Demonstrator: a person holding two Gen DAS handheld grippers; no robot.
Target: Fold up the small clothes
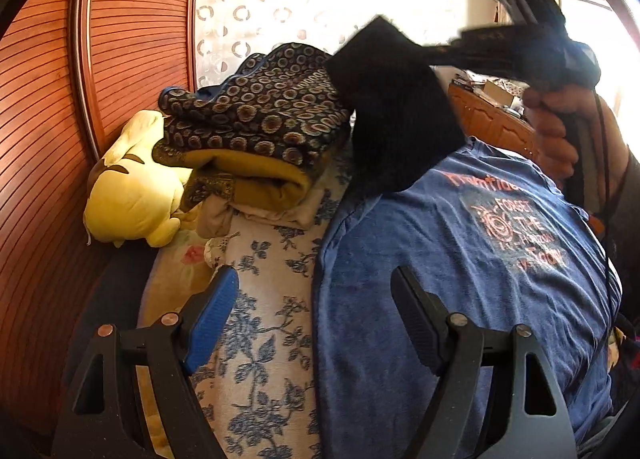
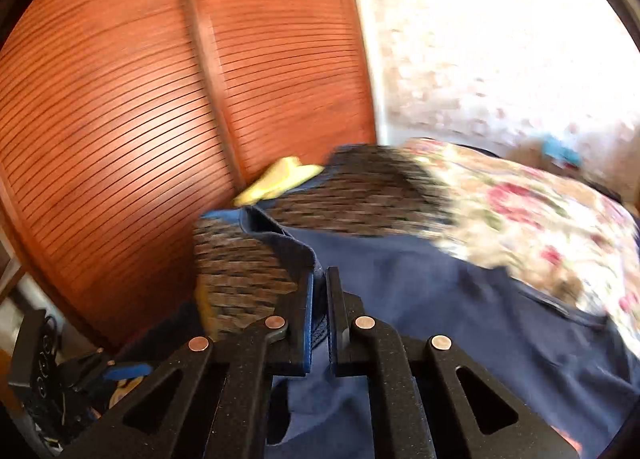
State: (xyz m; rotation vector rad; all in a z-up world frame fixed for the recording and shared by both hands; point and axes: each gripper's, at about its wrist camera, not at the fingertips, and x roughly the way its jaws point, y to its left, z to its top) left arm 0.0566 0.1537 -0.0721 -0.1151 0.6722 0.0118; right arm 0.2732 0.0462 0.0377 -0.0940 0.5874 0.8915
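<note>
Right gripper (image 2: 318,315) jaws pinch dark navy cloth (image 2: 440,299); left gripper (image 1: 312,315) jaws gape over the blue T-shirt (image 1: 460,279) on the bed (image 1: 256,339).

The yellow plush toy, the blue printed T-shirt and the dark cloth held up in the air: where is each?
yellow plush toy (image 1: 132,187): left wrist view, on its body.
blue printed T-shirt (image 1: 400,259): left wrist view, on plain fabric left of the print.
dark cloth (image 1: 396,115): left wrist view, on its hanging middle.
</note>
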